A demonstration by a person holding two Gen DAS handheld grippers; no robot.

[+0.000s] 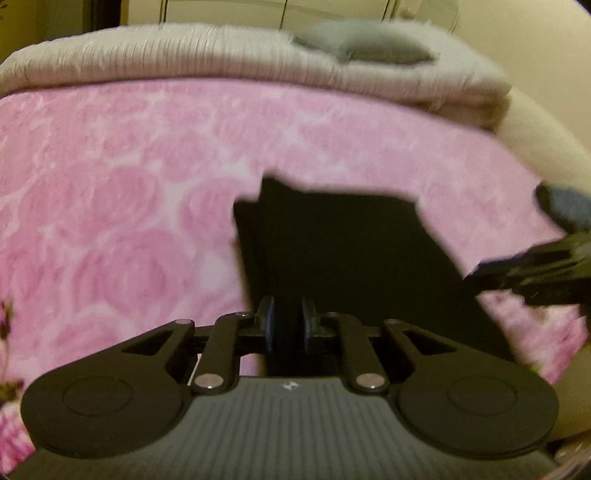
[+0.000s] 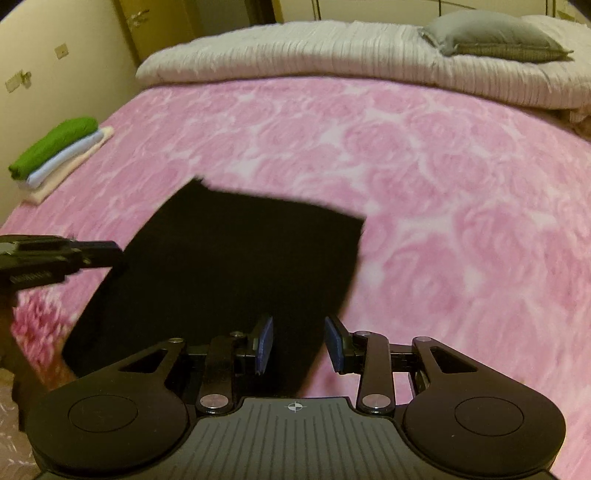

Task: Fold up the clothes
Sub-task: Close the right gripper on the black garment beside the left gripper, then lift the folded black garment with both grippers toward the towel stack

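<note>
A black garment [image 1: 343,243] lies folded flat on the pink rose-patterned blanket [image 1: 110,192]; it also shows in the right wrist view [image 2: 229,273]. My left gripper [image 1: 288,325] stands at its near edge with the blue pads nearly closed on a black fold of it. In the right wrist view the left gripper [image 2: 107,254] touches the garment's left edge. My right gripper [image 2: 298,345] is open, its pads apart over the garment's near right corner, holding nothing. It shows at the right in the left wrist view [image 1: 476,273].
A stack of folded clothes [image 2: 55,155], green on top of light blue and cream, sits at the bed's left edge. A folded beige quilt [image 2: 332,51] with a grey pillow [image 2: 491,35] lies at the bed's far end. Beige walls surround the bed.
</note>
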